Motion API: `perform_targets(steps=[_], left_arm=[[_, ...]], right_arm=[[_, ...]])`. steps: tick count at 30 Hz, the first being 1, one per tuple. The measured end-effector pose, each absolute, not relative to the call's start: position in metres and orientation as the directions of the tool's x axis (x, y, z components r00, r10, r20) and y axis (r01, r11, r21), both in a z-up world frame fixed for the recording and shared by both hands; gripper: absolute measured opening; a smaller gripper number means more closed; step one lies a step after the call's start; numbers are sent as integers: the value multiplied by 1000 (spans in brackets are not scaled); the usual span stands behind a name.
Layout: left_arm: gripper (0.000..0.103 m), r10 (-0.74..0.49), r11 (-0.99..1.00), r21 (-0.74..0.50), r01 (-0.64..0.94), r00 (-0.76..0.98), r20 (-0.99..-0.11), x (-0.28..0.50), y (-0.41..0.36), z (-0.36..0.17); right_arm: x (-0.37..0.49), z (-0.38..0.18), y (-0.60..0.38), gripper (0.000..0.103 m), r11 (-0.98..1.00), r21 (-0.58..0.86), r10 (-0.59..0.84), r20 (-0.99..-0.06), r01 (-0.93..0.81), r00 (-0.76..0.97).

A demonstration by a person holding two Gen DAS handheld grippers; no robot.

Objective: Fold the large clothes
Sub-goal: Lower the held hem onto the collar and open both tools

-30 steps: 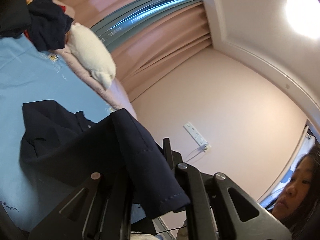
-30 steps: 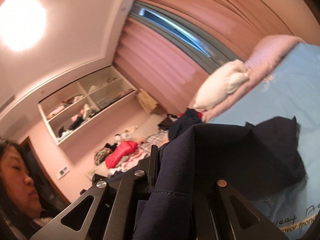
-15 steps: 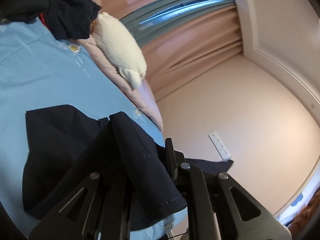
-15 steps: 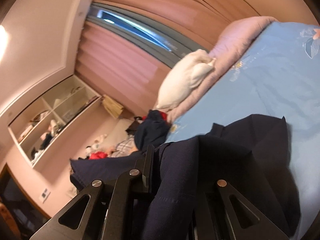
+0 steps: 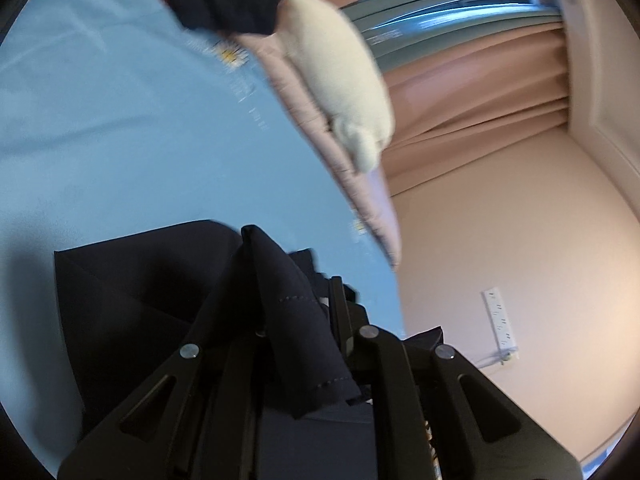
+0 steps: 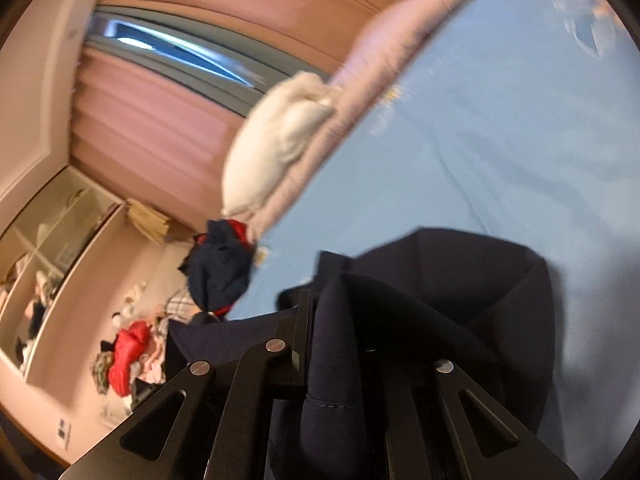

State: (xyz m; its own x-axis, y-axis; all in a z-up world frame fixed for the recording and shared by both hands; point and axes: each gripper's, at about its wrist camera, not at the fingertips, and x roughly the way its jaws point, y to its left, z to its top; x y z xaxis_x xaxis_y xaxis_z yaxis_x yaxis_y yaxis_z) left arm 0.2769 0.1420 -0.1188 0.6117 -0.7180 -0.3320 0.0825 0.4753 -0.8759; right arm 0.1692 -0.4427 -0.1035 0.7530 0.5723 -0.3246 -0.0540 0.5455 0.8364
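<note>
A dark navy garment (image 5: 132,292) lies partly on the light blue bedsheet (image 5: 120,140). My left gripper (image 5: 296,312) is shut on a hemmed edge of it, and a fold of cloth drapes over the fingers. In the right wrist view the same navy garment (image 6: 460,296) spreads over the blue bedsheet (image 6: 500,140). My right gripper (image 6: 332,320) is shut on another hemmed edge, which bunches between the jaws. Both grippers point slightly down toward the bed. The fingertips are hidden under the cloth.
A white pillow (image 5: 340,80) rests on a pink quilt (image 5: 360,184) along the bed's far side. A pile of dark and red clothes (image 6: 218,264) sits at the bed's end. Pink curtains (image 6: 152,128), wall shelves (image 6: 52,248) and clothes on the floor (image 6: 128,352) lie beyond.
Both grippers have sunk toward the bed with the navy garment still pinched. More of the cloth now rests on the sheet. The person's face has left both views.
</note>
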Motion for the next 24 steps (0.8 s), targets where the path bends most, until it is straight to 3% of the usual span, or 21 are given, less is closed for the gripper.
perform_targets(steps=[15,17,20,22,23,24], left_arm=[[12,-671,513,-851,-110,567,-478,335,126,-162],[13,-655,528,-834,-157,549,-518,340,124,-170],[26,-672,496,-848,-186,537,-511,345,126,-176],[51,-698,446,-875,-188,539,-471,346,131,-173],[58,-700,431,-883,-188,548,-458,347,132,-169],[71,-685,423,-888,-183,577,-445,345,137,-162]], right_arm=[[205,-122,-448,8,524,846,554,-426,98,715],[211,-127,-449,14,505,854,573,-440,126,692],[214,-136,-457,33,398,906,627,-385,147,678],[211,-135,-464,46,324,937,636,-318,130,703],[207,-133,-469,55,285,951,630,-279,118,725],[205,-131,-472,58,270,956,619,-262,113,741]])
